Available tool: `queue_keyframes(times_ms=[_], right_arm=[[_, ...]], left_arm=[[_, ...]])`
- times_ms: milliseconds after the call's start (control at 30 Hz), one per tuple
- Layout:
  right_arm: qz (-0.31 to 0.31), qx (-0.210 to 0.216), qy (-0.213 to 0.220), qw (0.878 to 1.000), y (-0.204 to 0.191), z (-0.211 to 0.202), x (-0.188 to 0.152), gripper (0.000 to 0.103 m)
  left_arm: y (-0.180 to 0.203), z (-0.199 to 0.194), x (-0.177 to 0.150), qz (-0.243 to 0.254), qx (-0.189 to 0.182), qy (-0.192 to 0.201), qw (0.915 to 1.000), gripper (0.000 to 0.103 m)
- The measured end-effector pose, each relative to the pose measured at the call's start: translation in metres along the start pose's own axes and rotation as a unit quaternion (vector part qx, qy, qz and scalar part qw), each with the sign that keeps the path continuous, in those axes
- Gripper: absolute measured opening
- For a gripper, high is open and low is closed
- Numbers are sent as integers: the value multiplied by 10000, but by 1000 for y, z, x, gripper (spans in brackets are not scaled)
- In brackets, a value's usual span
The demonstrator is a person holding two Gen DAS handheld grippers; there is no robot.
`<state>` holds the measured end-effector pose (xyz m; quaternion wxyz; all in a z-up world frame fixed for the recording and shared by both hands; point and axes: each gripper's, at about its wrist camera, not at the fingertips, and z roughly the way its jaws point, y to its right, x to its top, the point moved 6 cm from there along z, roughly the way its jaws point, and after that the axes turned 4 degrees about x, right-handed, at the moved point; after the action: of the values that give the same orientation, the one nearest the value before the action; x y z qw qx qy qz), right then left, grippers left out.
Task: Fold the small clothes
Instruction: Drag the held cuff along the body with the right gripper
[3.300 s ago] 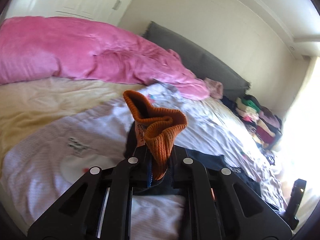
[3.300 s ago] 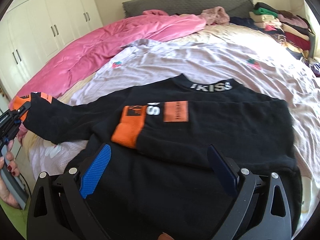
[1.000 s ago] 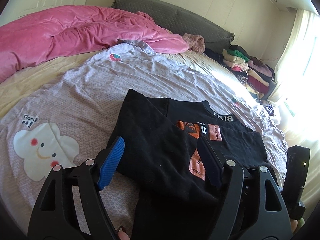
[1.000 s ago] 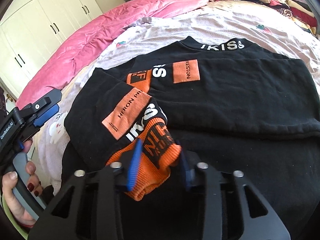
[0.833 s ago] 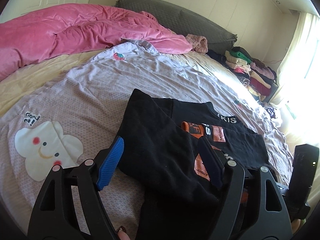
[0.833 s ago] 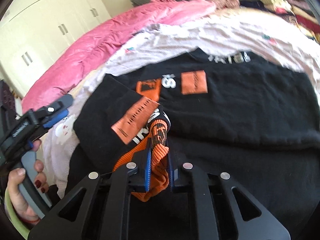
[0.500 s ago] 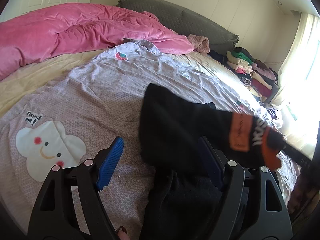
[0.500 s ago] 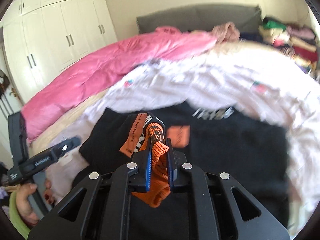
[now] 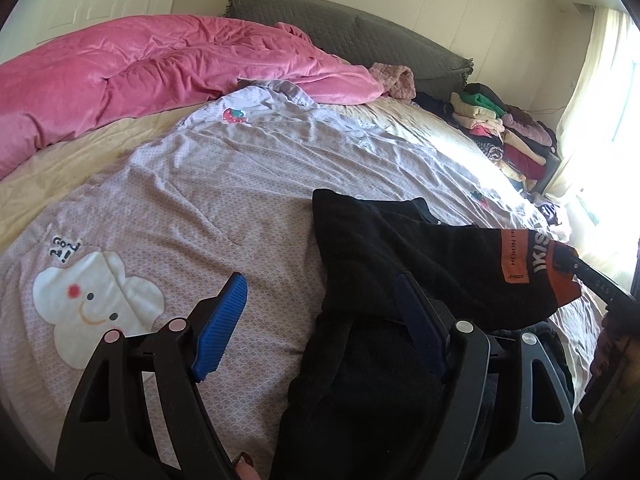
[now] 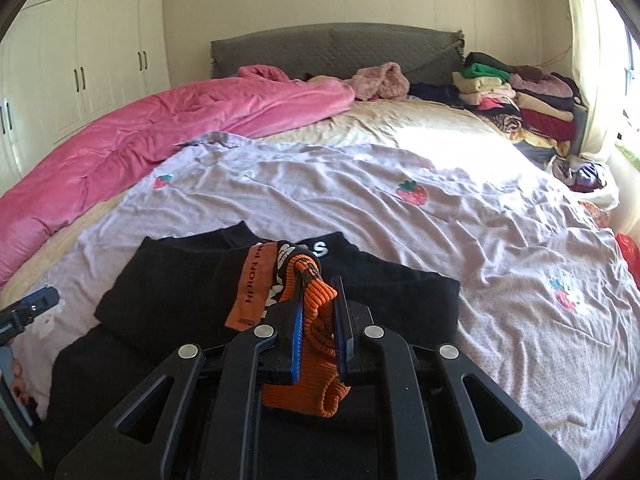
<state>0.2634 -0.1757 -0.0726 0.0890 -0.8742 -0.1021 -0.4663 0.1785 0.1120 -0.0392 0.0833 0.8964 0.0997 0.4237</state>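
A black sweater (image 10: 172,292) with orange patches lies on the lilac sheet (image 10: 440,208). My right gripper (image 10: 316,312) is shut on the sweater's orange ribbed cuff (image 10: 316,344) and holds the sleeve lifted above the body. In the left wrist view the raised sleeve (image 9: 420,256) stretches rightward to the right gripper (image 9: 564,260). My left gripper (image 9: 320,312) is open and empty, low over the sweater's left edge, its blue fingers (image 9: 220,324) astride sheet and fabric.
A pink duvet (image 9: 140,68) lies along the left of the bed. A grey headboard (image 10: 340,52) stands at the back. Stacks of folded clothes (image 10: 520,92) sit at the far right by the curtain. A cloud print (image 9: 92,308) marks the sheet near my left gripper.
My right gripper closed on the orange cuff, then lifted it and carried the sleeve up and to the right. My left gripper let go of the cuff earlier and stays open.
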Motion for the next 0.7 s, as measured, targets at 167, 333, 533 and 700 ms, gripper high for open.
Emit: queue_keyframes(times_ms=[167, 333, 533, 700], right_arm=[[87, -101, -40, 9999, 13, 7, -6, 11], [167, -140, -79, 9997, 19, 11, -8, 11], [183, -156, -116, 9996, 23, 11, -9, 11], [173, -378, -94, 9991, 26, 10, -10, 17]], left_arm=[[18, 4, 9, 163, 22, 72, 9998, 69], [52, 21, 17, 567, 12, -75, 9984, 67], [86, 62, 15, 679, -366, -547, 9955, 61], [88, 100, -12, 759, -444, -1168, 9893, 61]])
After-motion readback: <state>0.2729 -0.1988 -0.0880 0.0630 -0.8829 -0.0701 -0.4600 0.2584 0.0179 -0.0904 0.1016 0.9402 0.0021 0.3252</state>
